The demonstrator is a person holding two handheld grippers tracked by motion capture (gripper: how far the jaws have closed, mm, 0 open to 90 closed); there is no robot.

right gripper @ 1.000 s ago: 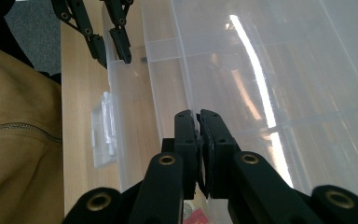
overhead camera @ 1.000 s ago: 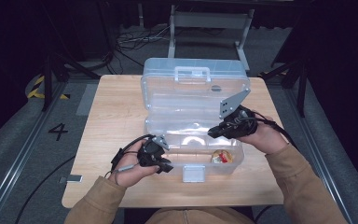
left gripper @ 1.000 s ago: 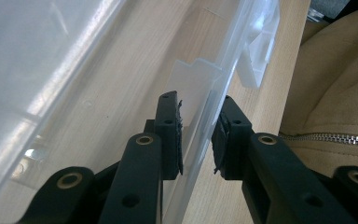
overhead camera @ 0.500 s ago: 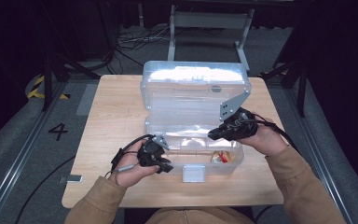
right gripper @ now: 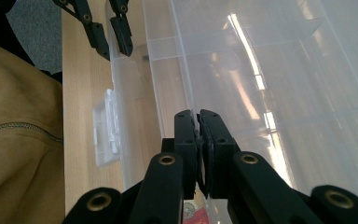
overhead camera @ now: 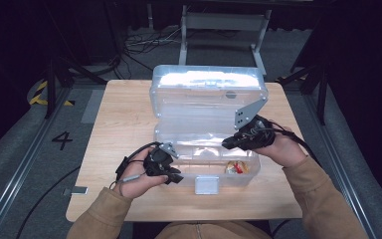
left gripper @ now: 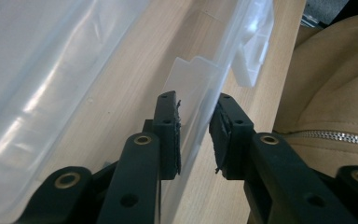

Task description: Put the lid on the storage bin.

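At the near left corner of the open clear plastic box (overhead camera: 206, 149), its front wall, running left to right, is straddled by the left gripper (left gripper: 195, 126), jaws spread without pressing, while an inner divider (right gripper: 179, 70) is pinched by the right gripper (right gripper: 198, 122).

A clear, glossy plastic storage box (overhead camera: 206, 107) with a hinged lid catches the overhead light on a pale, matt wooden table (overhead camera: 114, 129) with visible grain. The black moulded-plastic left gripper (left gripper: 195, 135) has rough, worn rubber pads and brass-coloured metal rivets. A grey, matt metal plate tops the black plastic right gripper (overhead camera: 229, 143). The person's tan cloth sleeves (overhead camera: 323, 199) look soft and matt.
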